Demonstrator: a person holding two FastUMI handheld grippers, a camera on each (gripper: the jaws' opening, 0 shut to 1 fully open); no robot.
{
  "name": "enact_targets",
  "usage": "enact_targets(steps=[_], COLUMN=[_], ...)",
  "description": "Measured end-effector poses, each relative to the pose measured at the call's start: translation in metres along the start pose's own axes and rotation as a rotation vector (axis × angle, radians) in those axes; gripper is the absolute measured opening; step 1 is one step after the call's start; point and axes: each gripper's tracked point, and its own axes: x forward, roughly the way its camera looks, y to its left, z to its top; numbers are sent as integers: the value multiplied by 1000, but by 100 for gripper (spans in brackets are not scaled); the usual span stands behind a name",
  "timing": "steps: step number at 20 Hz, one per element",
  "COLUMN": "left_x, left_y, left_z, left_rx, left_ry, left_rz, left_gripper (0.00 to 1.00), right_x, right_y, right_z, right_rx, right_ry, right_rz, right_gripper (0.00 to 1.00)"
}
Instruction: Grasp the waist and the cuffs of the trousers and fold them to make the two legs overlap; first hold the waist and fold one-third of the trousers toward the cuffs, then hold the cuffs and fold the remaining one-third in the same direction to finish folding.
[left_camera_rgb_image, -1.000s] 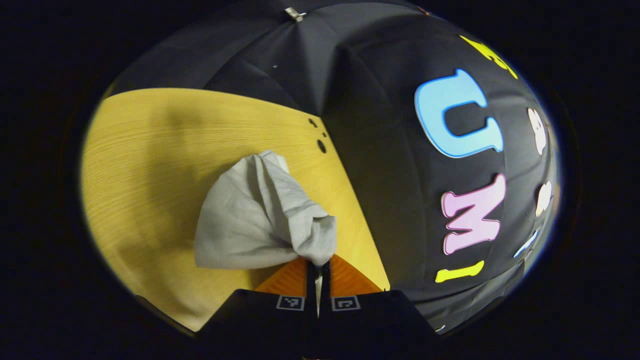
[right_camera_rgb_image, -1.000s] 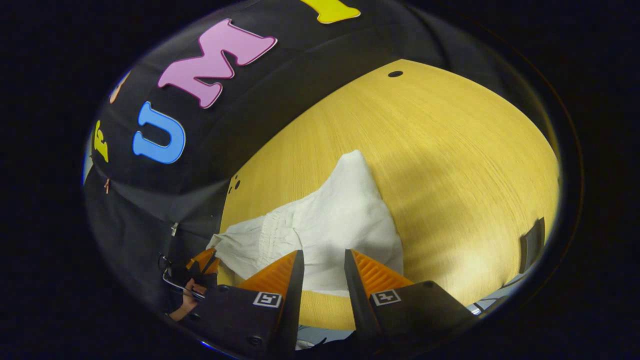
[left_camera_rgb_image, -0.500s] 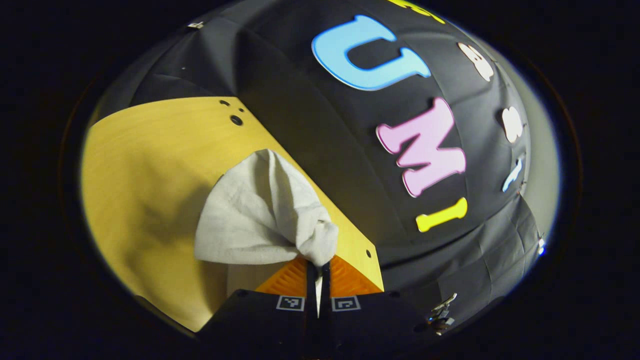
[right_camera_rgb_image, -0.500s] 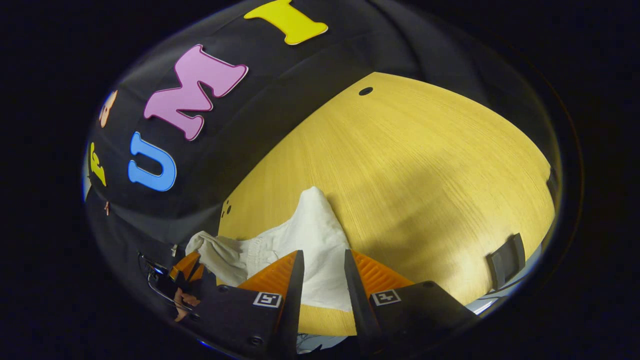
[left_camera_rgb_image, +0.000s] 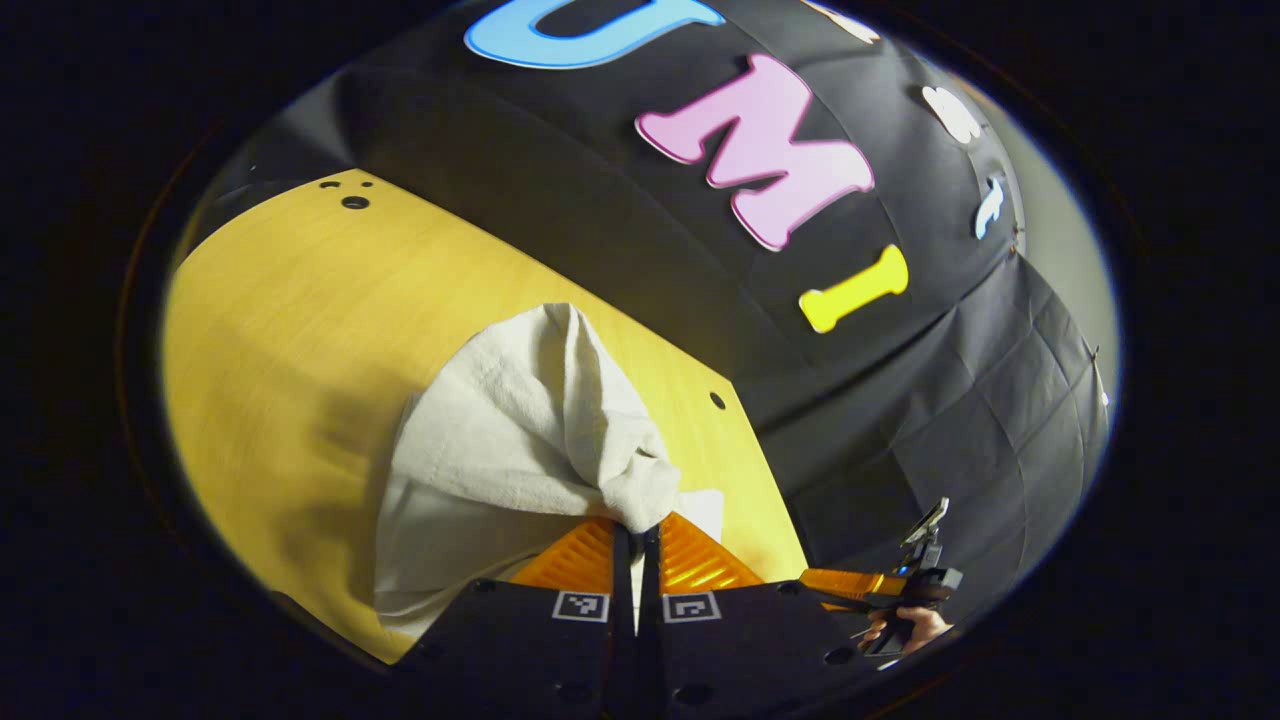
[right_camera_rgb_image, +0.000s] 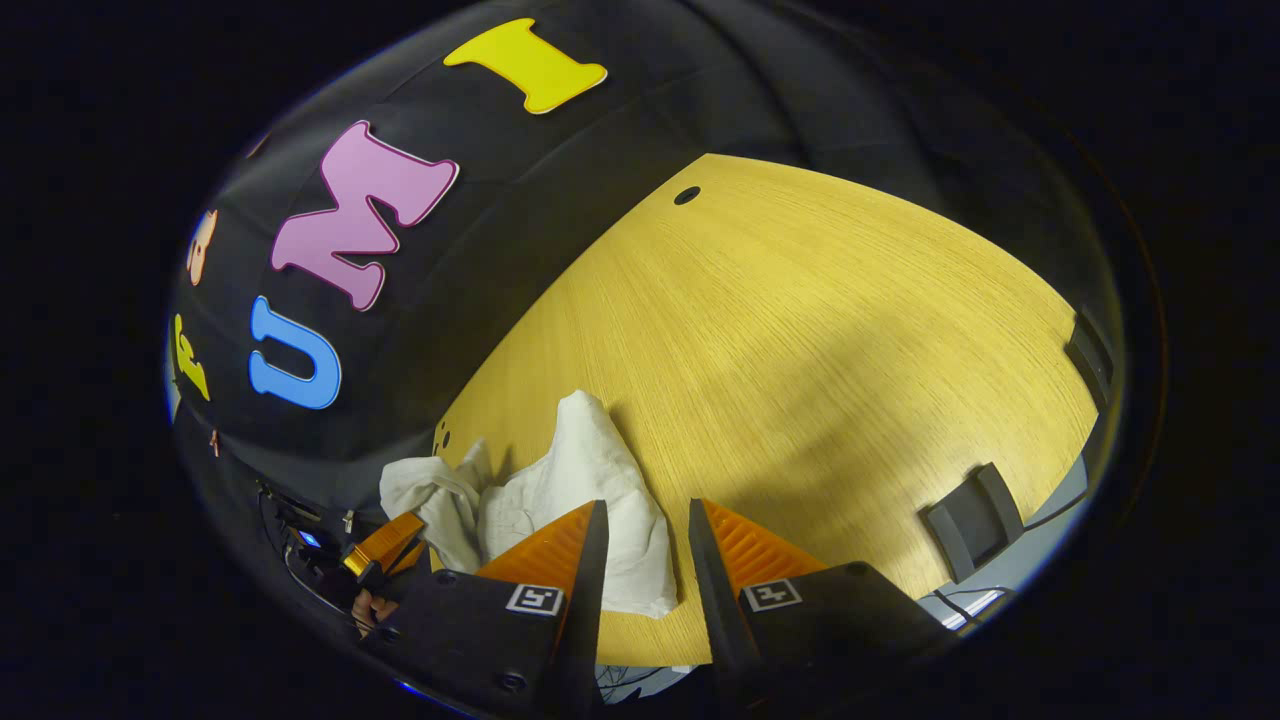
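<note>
The trousers (left_camera_rgb_image: 520, 420) are lying as a rumpled pale heap on the wooden table (left_camera_rgb_image: 270, 300), near the table's edge by the booth wall, with one bunched end lifted off the surface. They are not sitting as a flat stacked packet: the cloth is peaking and creasing, so the fold is judged to be under way rather than finished, but which third is being carried over cannot be settled, since waist and cuffs are hard to tell apart in the crumpled fabric; a gathered band possibly belonging to the waist is showing in the right gripper view. The left gripper (left_camera_rgb_image: 636, 530) is pinching a twisted wad of the cloth, its fingers closed tight with the fabric bulging out just above the tips. The right gripper (right_camera_rgb_image: 640, 520) is standing with its fingers parted to a narrow gap, hovering over the near edge of the trousers (right_camera_rgb_image: 590, 500); the cloth is showing between and behind the fingers, but no pressing contact is evident. Remaining, by judgement: laying the lifted end down flat and squaring the layers.
</note>
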Motion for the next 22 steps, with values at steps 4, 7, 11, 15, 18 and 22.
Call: enact_targets(steps=[4, 7, 11, 15, 18, 22], left_x=[18, 27, 24, 17, 8, -7], left_y=[-10, -15, -24, -41, -61, -80], left_z=[-31, -54, -76, -94, -103, -100], left_rx=[54, 124, 239, 330, 343, 298], left_ry=[94, 165, 230, 258, 270, 247], left_rz=[29, 26, 31, 20, -47, -122], left_gripper=[5, 8, 24, 59, 68, 75], right_x=[-8, -14, -17, -16, -11, -10], right_y=[-5, -15, -16, -13, -3, 7], right_z=[-1, -4, -1, -2, -3, -5], right_rx=[27, 52, 77, 59, 49, 34], right_ry=[-20, -26, -40, -35, -25, -19], right_rz=[-9, -21, -27, -15, -2, 17], right_gripper=[50, 50, 60, 50, 50, 60])
